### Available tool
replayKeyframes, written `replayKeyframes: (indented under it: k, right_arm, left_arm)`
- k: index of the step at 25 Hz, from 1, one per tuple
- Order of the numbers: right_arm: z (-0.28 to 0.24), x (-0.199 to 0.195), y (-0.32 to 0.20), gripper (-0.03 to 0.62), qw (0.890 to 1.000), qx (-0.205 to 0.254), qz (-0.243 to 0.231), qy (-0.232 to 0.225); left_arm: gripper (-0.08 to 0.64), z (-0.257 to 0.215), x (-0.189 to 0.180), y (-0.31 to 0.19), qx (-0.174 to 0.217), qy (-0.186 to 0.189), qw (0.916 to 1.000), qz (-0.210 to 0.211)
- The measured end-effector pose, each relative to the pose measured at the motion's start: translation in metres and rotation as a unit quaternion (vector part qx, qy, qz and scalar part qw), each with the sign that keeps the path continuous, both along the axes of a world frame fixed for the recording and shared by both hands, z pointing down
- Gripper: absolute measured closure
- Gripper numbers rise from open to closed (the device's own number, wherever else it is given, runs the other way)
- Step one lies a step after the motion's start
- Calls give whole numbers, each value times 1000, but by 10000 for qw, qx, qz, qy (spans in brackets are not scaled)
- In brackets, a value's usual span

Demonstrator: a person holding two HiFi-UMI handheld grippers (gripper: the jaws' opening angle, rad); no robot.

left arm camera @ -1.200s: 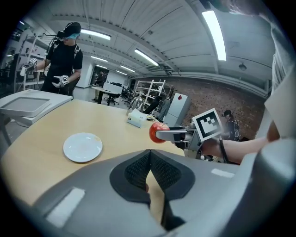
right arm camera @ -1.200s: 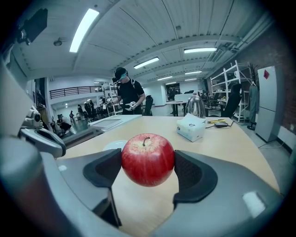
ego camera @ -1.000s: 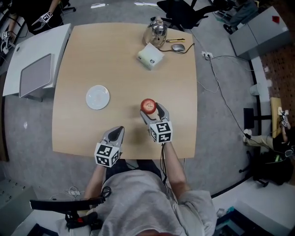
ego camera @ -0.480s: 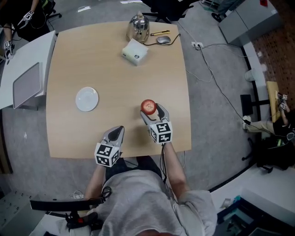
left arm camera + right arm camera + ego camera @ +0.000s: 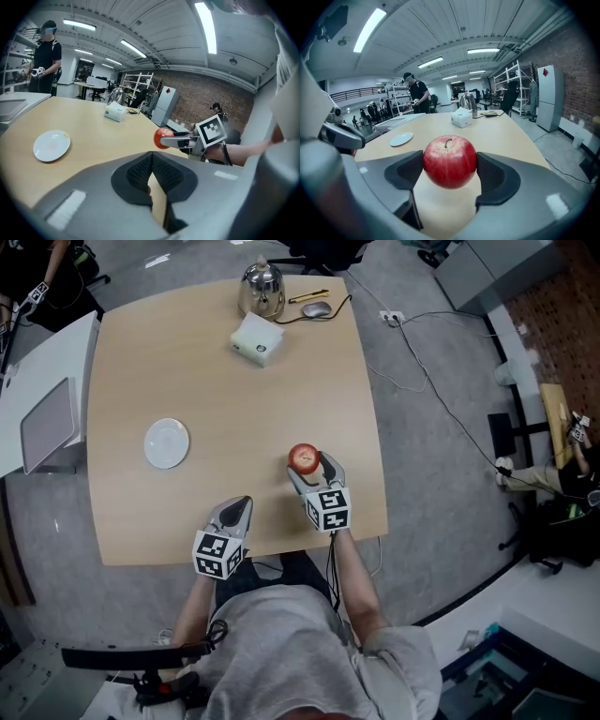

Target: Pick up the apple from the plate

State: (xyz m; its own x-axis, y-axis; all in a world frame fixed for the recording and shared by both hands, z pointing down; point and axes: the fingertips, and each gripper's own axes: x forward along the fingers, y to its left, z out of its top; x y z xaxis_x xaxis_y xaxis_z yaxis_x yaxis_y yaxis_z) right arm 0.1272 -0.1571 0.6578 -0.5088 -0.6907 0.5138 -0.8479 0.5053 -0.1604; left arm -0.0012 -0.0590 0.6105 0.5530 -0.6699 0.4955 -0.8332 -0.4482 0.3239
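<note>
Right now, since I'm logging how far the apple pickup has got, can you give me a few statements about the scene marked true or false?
1. The red apple lies on the small round white plate. False: the plate is bare; the right gripper clamps the apple.
2. The left gripper is shut and empty. True.
3. In the head view, the plate lies left of both grippers. True.
4. The silver kettle stands beside the plate. False: it stands at the table's far edge, by the white box.
</note>
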Motion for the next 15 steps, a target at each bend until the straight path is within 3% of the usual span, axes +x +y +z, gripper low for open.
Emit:
replayKeyframes:
  k: [15]
  right_arm:
    - [35,25,23,229,9994,-269,160,111]
  left_arm:
    - [540,13,15,12,-146,-74,9998,144]
